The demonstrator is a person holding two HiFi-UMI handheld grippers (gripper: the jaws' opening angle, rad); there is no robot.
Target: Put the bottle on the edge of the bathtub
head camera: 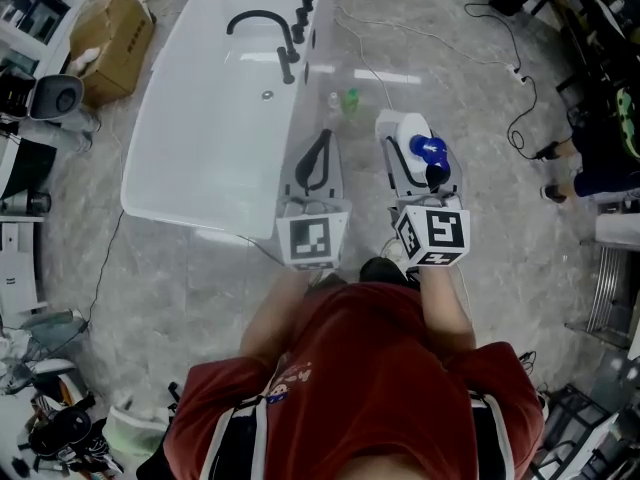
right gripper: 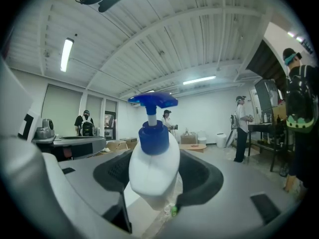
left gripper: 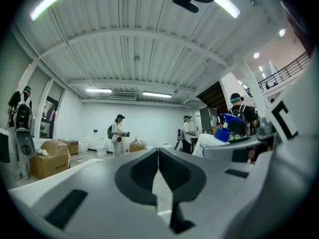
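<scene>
Upright, bottle [right gripper: 152,156] sits gripped within right tool [right gripper: 155,174].

White bottle [right gripper: 153,176], blue pump [right gripper: 152,101]; white bathtub [head camera: 205,133]

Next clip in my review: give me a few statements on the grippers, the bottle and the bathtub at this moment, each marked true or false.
1. The right gripper is closed on a white bottle with a blue pump. True.
2. The left gripper has its jaws wide apart. False: its jaws are together with nothing between them.
3. The bottle stands on the edge of the bathtub. False: it is held in the right gripper, over the floor beside the tub.
4. A black faucet is mounted on the bathtub. True.
5. A cardboard box lies inside the bathtub. False: it sits on the floor outside the tub.
</scene>
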